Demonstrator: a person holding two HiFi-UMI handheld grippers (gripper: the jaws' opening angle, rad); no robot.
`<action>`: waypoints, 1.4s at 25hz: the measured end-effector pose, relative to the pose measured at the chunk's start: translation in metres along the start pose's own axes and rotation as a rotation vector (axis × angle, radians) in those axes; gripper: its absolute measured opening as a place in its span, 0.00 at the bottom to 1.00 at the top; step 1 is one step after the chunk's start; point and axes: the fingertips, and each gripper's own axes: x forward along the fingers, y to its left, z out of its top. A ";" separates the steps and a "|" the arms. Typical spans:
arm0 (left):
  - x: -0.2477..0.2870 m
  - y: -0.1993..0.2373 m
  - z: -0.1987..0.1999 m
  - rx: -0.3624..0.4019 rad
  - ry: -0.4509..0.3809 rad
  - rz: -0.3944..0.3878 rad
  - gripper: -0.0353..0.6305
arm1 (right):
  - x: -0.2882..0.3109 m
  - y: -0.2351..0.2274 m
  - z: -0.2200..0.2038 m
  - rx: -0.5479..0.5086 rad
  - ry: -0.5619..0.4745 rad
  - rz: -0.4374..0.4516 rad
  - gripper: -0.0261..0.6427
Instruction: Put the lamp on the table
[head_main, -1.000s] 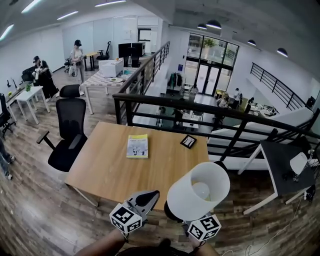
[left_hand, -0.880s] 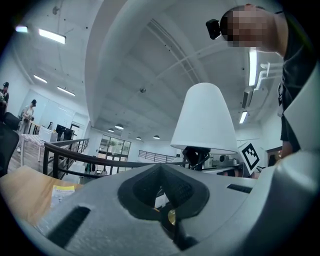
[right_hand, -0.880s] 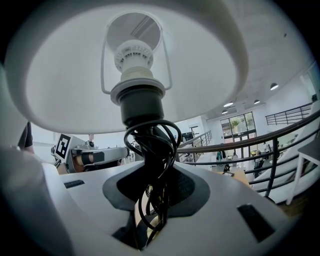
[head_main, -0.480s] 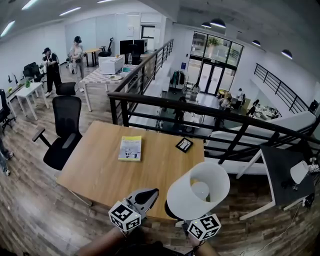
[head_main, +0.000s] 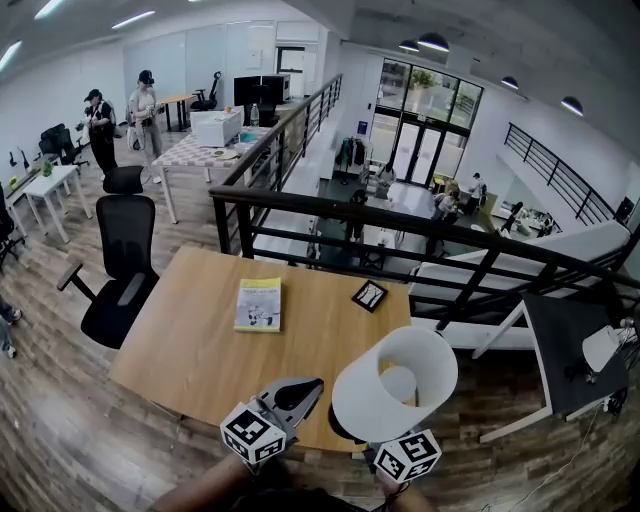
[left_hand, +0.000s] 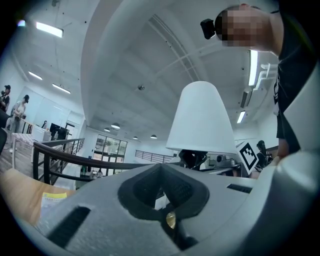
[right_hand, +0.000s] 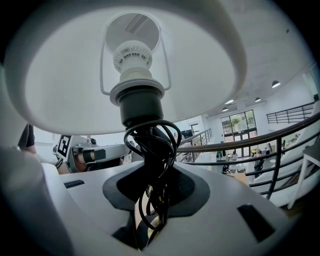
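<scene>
The task is judged to be about midway: the lamp (head_main: 372, 405) is off the ground and in a grip, but not yet set on the tabletop (head_main: 190, 345). In the head view it is held upright at the near right corner of the wooden tabletop, with its white shade (head_main: 425, 345) overlapping the near edge and its open top turned toward the camera. Whether its foot is over the wood or just short of it cannot be told, since the foot is hidden beneath the shade. What is left is judged to be a carry forward over a bare part of the wood, a lowering until the foot stands flat, and a release. Room is offered for that: only a yellow book (head_main: 259, 304) and a small dark frame (head_main: 369, 295) are laid on the tabletop, both toward the far side and well apart from the lamp. The right tongs (right_hand: 152, 197) are clamped on the lamp's dark stem just under the socket, where the black cord (right_hand: 150, 142) is wound in loops. Stem and cord are both caught between the jaws, which are kept partly apart by that bundle. The left tongs (left_hand: 162, 192) are brought together with nothing between them. The lamp is not touched by them; they are held just beside it, at its left.
</scene>
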 end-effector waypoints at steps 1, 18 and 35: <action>0.001 0.005 0.001 -0.009 -0.002 -0.006 0.06 | 0.005 0.000 0.001 0.001 -0.001 -0.001 0.20; -0.011 0.108 0.023 0.070 0.041 -0.114 0.06 | 0.105 0.007 0.014 -0.020 -0.028 -0.087 0.21; 0.005 0.147 0.010 0.026 0.029 -0.082 0.06 | 0.144 -0.013 0.000 -0.007 0.001 -0.045 0.21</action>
